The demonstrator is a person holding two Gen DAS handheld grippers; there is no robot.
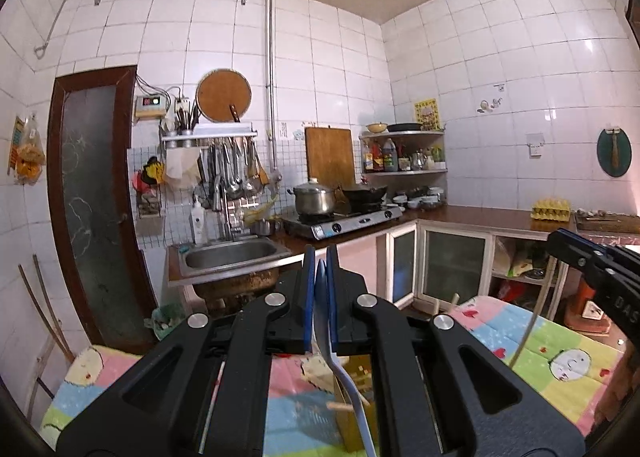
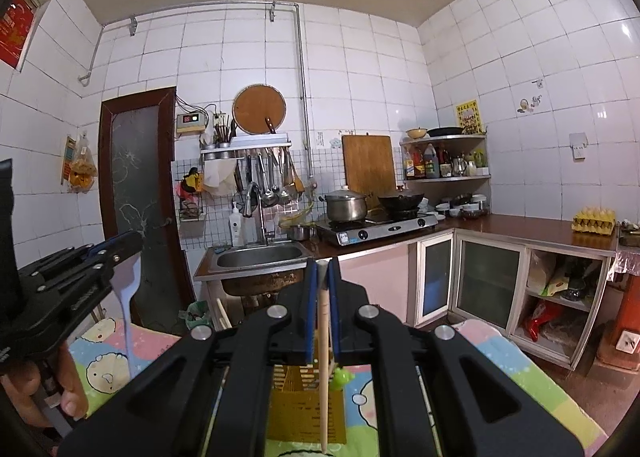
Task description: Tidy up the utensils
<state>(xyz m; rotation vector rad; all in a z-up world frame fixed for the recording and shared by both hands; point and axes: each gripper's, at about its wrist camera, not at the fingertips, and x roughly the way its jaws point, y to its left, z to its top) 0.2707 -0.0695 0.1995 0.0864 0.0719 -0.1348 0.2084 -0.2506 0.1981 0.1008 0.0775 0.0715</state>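
The left gripper has its jaws pinching a pale blue spoon by the bowl, which stands edge-on between the blue pads, while the handle hangs down and back toward the camera. In the right wrist view the same spoon shows at the far left, its long axis close to vertical, bowl up in the jaws and handle trailing downward over the patterned cloth that covers the bench.

The right gripper has its jaws pressed onto a wooden chopstick near its top end; the stick also hangs almost plumb, its lower tip pointing down into the frame's bottom edge.

Below both grippers sits a yellow slotted holder, standing on the cloth. From the right wrist view it lies directly under the chopstick, with the stick's lower part crossing in front of it. From the left wrist view the holder shows just right of the spoon handle, partly hidden by the gripper body.

So the relation that matters is vertical: both utensils hang long-axis down, high over the holder, and the right gripper looks better lined up with its opening. The likely next move is a straight descent, chopstick tip first; the spoon would need a small sideways shift before lowering. A green trinket beside the holder could be nudged
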